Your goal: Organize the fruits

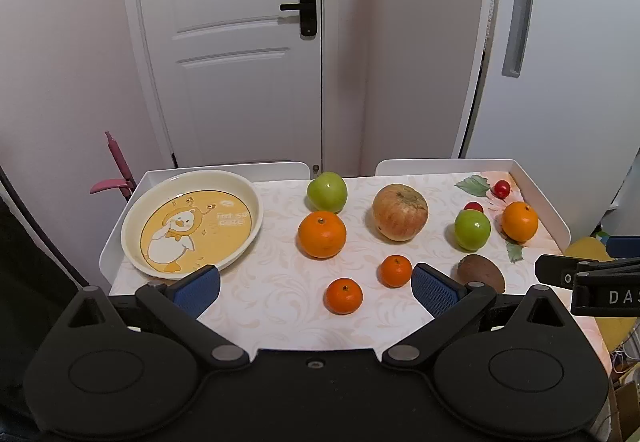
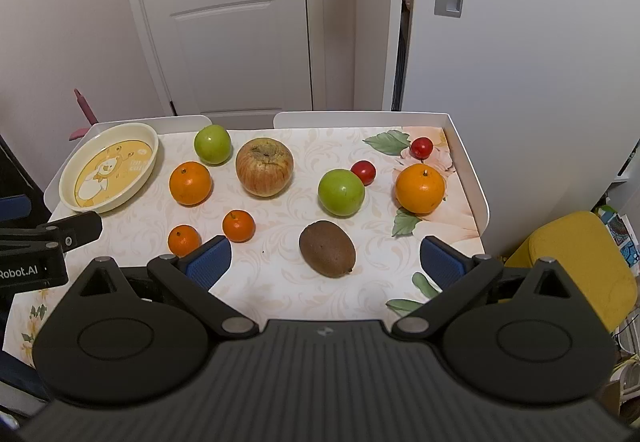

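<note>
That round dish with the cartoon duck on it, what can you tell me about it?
The dish is a round, shallow plate with a raised cream rim, glossy like glazed ceramic or melamine. Its flat yellow centre shows a white cartoon duck in a hood and some pale lettering. It lies flat and empty at the far left corner of the table, on the patterned cloth, close to the white raised edge. No fruit touches it; the nearest orange sits apart to its right. Neither gripper touches it.

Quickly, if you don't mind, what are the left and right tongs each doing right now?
Left tongs: open, holding nothing, above the small oranges.
Right tongs: open, holding nothing, above the kiwi.
</note>
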A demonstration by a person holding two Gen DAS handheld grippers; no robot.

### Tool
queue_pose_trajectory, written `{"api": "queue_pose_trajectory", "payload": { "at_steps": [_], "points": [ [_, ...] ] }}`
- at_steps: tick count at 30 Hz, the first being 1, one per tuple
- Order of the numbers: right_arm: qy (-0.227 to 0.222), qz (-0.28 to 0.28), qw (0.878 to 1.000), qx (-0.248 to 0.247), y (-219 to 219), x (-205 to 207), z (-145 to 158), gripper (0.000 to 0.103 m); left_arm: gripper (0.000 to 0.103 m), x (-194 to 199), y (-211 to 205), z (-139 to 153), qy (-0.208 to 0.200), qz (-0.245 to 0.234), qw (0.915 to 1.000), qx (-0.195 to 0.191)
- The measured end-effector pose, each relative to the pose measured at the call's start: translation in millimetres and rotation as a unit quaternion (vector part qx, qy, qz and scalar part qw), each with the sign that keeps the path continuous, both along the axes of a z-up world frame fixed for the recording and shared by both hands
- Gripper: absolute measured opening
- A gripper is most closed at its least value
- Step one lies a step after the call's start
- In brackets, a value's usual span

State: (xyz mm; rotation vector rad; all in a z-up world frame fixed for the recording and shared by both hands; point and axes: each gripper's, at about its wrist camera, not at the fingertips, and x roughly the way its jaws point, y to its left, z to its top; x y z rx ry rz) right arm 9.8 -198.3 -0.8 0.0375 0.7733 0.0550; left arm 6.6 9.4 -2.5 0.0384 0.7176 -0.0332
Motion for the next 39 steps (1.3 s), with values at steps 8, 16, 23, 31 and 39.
{"api": "queue_pose_trajectory", "payload": {
  "at_steps": [8, 16, 23, 31, 39],
  "points": [
    [-0.001, 0.0, 1.0, 0.0, -0.2, 0.0, 0.6, 0.103, 0.103, 0.7, 0.6, 0.6, -0.001, -0.002, 1.0, 0.001],
    [-0.001, -0.001, 1.0, 0.001, 0.0, -0.1, 0.9, 0.103, 0.103, 0.3, -0.7, 1.4, -0.003, -0.003, 1.0, 0.003],
    [-0.001, -0.002, 1.0, 0.001, 0.5, -0.5, 1.6, 0.103, 0.103, 0.4, 0.5, 2.0, -0.005, -0.006, 1.0, 0.002],
    [-0.002, -0.002, 1.0, 0.001, 0.0, -0.6, 1.8, 0.103, 0.103, -0.3, 2.7, 2.9, -0.006, -0.009, 0.9999, -0.002],
    [-0.002, -0.005, 1.0, 0.003, 5.0, -0.5, 6.1, 0.103, 0.103, -0.9, 5.2, 3.7, -0.007, -0.015, 0.9999, -0.004]
  ]
}}
